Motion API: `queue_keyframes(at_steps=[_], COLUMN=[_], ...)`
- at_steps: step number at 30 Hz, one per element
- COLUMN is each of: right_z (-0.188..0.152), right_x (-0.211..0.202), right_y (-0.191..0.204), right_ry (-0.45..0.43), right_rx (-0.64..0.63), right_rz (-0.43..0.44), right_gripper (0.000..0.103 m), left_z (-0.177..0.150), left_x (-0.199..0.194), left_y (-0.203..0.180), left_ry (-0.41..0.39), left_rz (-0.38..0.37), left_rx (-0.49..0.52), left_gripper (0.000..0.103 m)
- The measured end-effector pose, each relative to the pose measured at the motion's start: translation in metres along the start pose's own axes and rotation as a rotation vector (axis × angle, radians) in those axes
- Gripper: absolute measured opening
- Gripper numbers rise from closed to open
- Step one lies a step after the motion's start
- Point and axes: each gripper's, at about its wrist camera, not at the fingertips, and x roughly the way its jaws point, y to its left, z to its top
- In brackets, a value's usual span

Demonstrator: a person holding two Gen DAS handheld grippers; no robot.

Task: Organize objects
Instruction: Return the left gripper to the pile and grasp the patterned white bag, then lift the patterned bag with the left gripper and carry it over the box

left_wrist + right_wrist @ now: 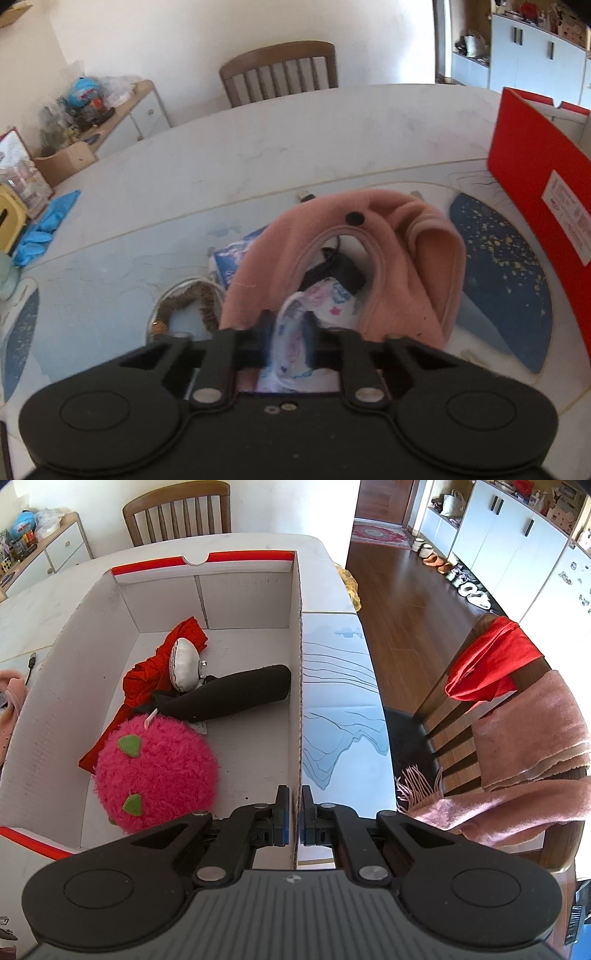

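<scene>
Jaws pinched — left gripper (289, 325) on printed packet (295, 332)

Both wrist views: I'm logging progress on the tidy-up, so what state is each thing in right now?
Left gripper: shut on the printed white cloth.
Right gripper: shut on the box wall.
Pink garment: crumpled on the table, not boxed.
Cardboard box: open-topped.
Pink plush: in the box.
Black tube: lying in the box.
</scene>
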Motion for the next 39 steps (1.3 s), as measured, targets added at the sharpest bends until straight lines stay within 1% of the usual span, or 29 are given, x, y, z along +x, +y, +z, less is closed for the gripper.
queue_keyframes(at_steps=[3, 5, 7, 10, 16, 20, 23, 26, 31, 36, 39], right_z=[0.0, 0.0, 0.0, 0.001, 0.002, 0.002, 0.003, 0.003, 0.005, 0.004, 0.004], right_x=[0.001, 0.001, 0.001, 0.001, 0.002, 0.002, 0.002, 0.002, 0.003, 0.002, 0.003], right_y=[0.0, 0.0, 0.0, 0.0, 0.0, 0.0, 0.001, 0.001, 0.002, 0.002, 0.002], right_ry=[0.001, 0.001, 0.001, 0.0, -0.001, -0.001, -0.001, -0.002, -0.006, -0.007, -0.009], right_rx=[0.004, 0.005, 0.005, 0.006, 0.008, 0.008, 0.007, 0.005, 0.001, 0.001, 0.001], right_rz=[0.0, 0.0, 0.001, 0.002, 0.005, 0.005, 0.005, 0.004, 0.005, 0.006, 0.007], right_gripper=[0.004, 0.004, 0.004, 0.004, 0.004, 0.004, 0.004, 0.004, 0.004, 0.004, 0.004], left_z=[-0.001, -0.001, 0.001, 0.003, 0.011, 0.021, 0.033, 0.047, 0.073, 0.095, 0.104], left_x=[-0.005, -0.012, -0.02, -0.034, -0.06, -0.076, -0.087, -0.1, -0.116, -0.129, -0.13], left_y=[0.003, 0.003, 0.003, 0.003, 0.002, -0.002, -0.008, -0.02, -0.052, -0.09, -0.114], left_ry=[-0.016, -0.035, -0.05, -0.065, -0.123, -0.166, -0.193, -0.222, -0.273, -0.328, -0.34], left_rz=[0.003, 0.019, 0.014, -0.002, -0.031, -0.061, -0.1, -0.145, -0.225, -0.294, -0.328], left_rx=[-0.022, -0.028, -0.037, -0.055, -0.08, -0.091, -0.087, -0.061, -0.001, 0.078, 0.127], left_gripper=[0.001, 0.001, 0.0, 0.0, 0.0, 0.0, 0.0, 0.0, 0.0, 0.0, 0.0])
